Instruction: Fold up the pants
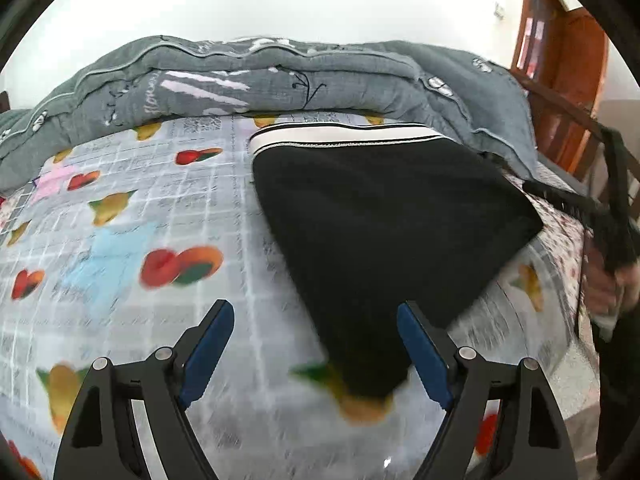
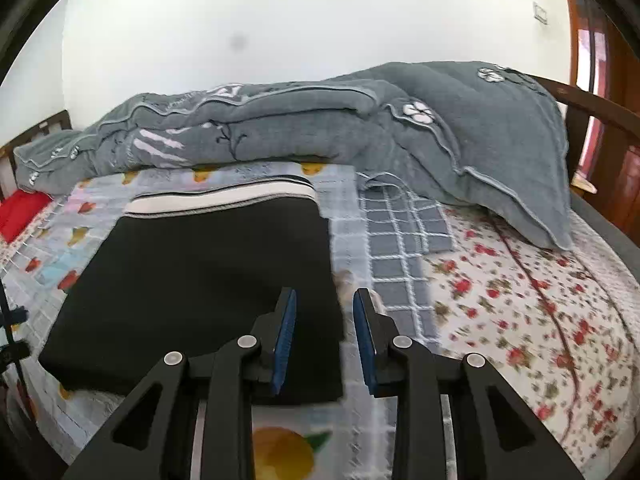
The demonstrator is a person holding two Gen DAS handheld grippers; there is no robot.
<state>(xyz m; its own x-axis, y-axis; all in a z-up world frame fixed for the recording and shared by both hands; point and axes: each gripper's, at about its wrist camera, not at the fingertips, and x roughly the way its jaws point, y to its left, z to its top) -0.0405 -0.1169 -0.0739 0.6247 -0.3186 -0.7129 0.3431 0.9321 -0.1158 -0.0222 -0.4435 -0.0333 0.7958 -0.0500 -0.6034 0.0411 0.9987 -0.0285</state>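
Note:
Black pants (image 1: pixel 384 216) with a white striped waistband (image 1: pixel 344 136) lie folded flat on the fruit-print bed sheet (image 1: pixel 120 240), waistband at the far end. My left gripper (image 1: pixel 316 312) is open and empty, hovering over the pants' near left corner. In the right wrist view the pants (image 2: pixel 208 280) lie to the left and ahead. My right gripper (image 2: pixel 325 300) is open and empty, its fingers astride the pants' right edge near the front corner; whether they touch the cloth is unclear.
A rolled grey quilt (image 2: pixel 280 128) and a grey pillow (image 2: pixel 500 152) lie along the far side of the bed. A grey checked cloth (image 2: pixel 400 240) and a floral sheet (image 2: pixel 540 300) lie right of the pants. A wooden door (image 1: pixel 560 60) stands at right.

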